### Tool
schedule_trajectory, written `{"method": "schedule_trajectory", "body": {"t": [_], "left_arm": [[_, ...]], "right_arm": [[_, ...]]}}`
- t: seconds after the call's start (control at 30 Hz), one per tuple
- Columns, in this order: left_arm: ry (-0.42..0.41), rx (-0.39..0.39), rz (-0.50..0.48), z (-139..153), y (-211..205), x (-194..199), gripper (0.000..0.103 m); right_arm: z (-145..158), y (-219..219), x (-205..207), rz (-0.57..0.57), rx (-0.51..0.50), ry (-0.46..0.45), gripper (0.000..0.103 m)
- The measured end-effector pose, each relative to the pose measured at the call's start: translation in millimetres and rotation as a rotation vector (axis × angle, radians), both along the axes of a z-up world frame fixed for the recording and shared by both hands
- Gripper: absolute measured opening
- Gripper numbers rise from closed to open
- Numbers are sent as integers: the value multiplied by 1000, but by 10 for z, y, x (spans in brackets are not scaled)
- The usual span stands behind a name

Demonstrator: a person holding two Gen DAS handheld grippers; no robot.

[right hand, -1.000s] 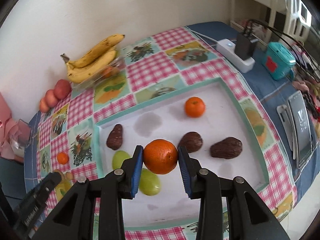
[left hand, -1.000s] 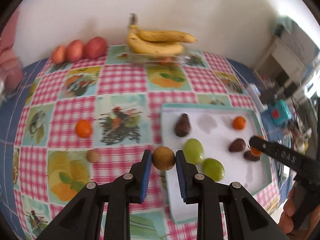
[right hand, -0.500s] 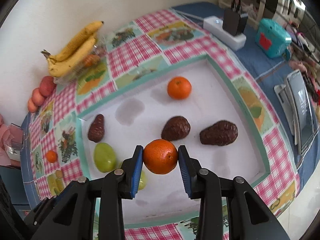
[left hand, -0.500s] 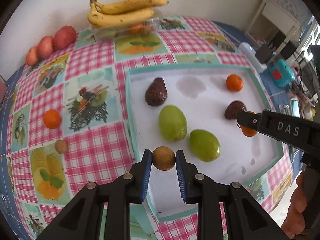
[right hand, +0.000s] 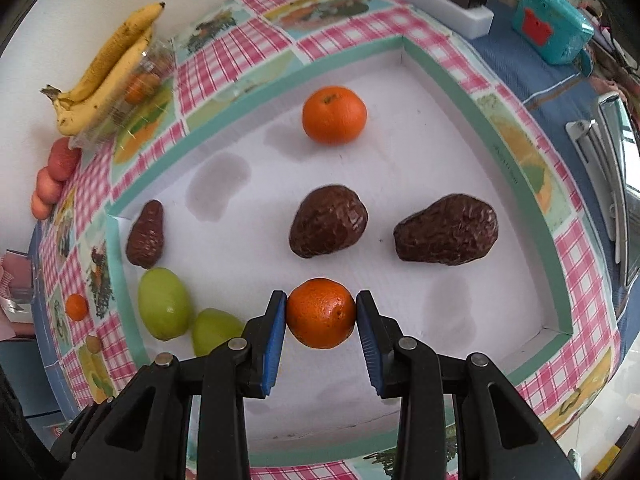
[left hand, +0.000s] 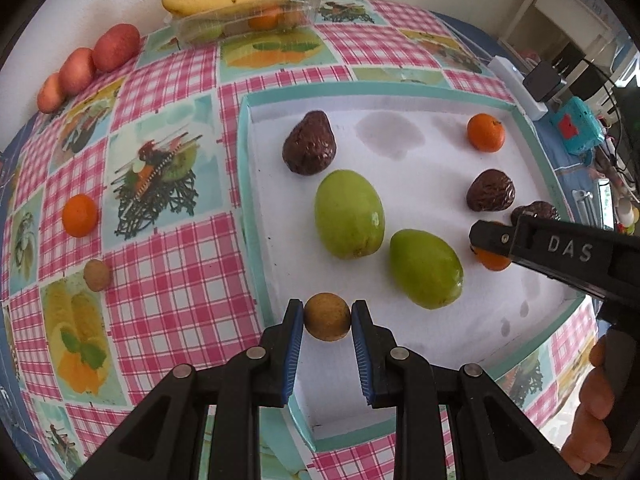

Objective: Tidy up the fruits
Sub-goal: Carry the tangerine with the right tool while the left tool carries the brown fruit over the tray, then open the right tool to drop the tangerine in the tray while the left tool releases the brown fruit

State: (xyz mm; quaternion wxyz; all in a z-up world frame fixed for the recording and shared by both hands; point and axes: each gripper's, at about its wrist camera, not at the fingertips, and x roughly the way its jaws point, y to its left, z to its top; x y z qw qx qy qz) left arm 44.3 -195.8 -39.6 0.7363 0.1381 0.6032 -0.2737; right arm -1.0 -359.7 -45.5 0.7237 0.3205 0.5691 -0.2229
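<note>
Fruits sit pinched in both tongs. Left gripper (left hand: 327, 318) clamps a small brown fruit (left hand: 327, 317). Right gripper (right hand: 321, 314) clamps an orange (right hand: 321, 313) just before two dark avocados (right hand: 328, 221).

Right gripper (right hand: 321, 314) fingers (right hand: 273, 336) clamp an orange (right hand: 321, 313), seemingly above the white tray (right hand: 552, 240)

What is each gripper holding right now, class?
Left gripper: closed on the small brown fruit.
Right gripper: closed on an orange.

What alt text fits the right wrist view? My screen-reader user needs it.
The right gripper holds an orange over a white tray that holds another orange, three dark avocados and two green fruits.
</note>
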Motion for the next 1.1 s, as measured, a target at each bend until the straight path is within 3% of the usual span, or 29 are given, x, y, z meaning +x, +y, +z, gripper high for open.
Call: {"method": "schedule_trajectory", "body": {"t": [0.37,0.63,0.7,0.8,0.87,0.97,1.03,1.1], "left_arm": [[5,6,1,-73,-57,-4,27],[-17,5,-1,71,-6,37,31],[-24,8,1,114,14,49,47],[-50,-12,5,229,53,46,62],[-80,-7,14,306,81,62,65],[-82,-35,38,413,193,153,69],[-88,-33,65,419,262,185,73],[-103,-17,115,424,366,277,86]], "right_arm": [[-20,38,39,7,-25,2,37],[59,54,47,19,-89,8,37],[86,46,33,18,-99,5,37],[140,19,6,20,-89,-42,37],[176,15,-3,24,-92,-56,38],[228,29,-4,41,-122,-60,50],[255,50,3,48,-141,-58,52],[273,49,-2,60,-155,-57,57]]}}
